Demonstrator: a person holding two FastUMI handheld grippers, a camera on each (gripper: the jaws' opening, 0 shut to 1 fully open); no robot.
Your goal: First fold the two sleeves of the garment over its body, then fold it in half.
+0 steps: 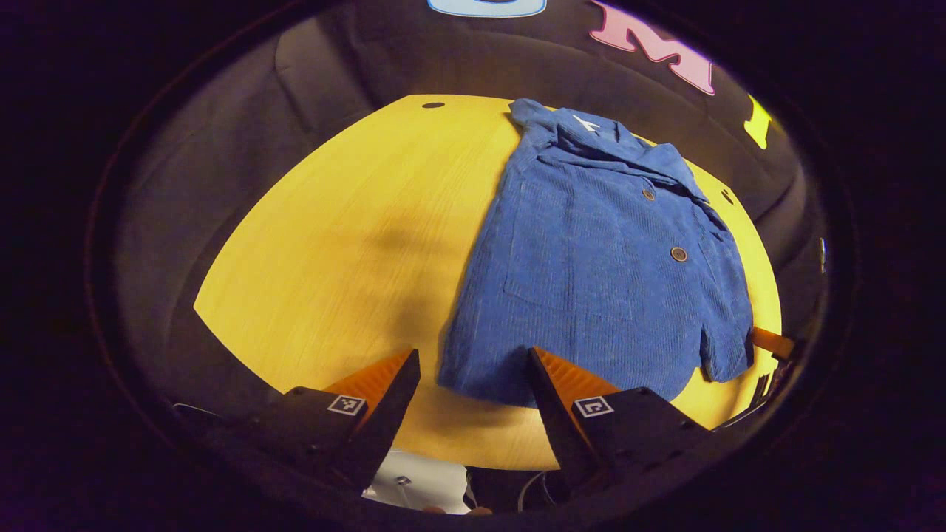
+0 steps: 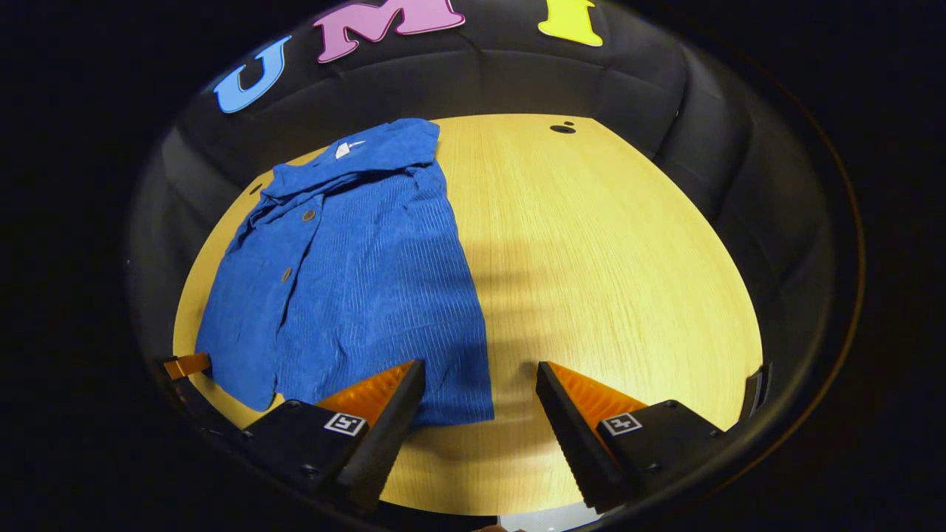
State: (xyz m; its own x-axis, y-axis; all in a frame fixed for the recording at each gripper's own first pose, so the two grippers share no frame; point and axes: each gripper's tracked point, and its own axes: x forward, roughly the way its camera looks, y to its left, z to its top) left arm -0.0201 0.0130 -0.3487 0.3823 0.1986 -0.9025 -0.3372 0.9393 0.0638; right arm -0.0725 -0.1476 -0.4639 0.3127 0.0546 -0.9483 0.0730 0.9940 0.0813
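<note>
Blue corduroy shirt [image 1: 591, 273] lies flat on the wooden worktop [image 1: 355, 251] — its neck label unreadable; left gripper [image 1: 473, 377] and right gripper [image 2: 480, 384], both released, hover at its hem.

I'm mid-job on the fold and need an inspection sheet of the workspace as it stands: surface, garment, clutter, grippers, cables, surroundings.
Surface: round wooden table, pale grain, small dark holes near its far edge.
Job's things: blue corduroy shirt lies flat, collar at the far side, buttons up; sleeves look already folded onto the body, half fold not yet done.
Clutter: nothing seen on the table.
Grippers: left gripper open, over the near hem; right gripper open, over the hem's other corner; neither holds cloth.
Cables: thin wires below the near table edge in the left gripper view, unclear.
Surroundings: black cloth booth wall around the table.
</note>
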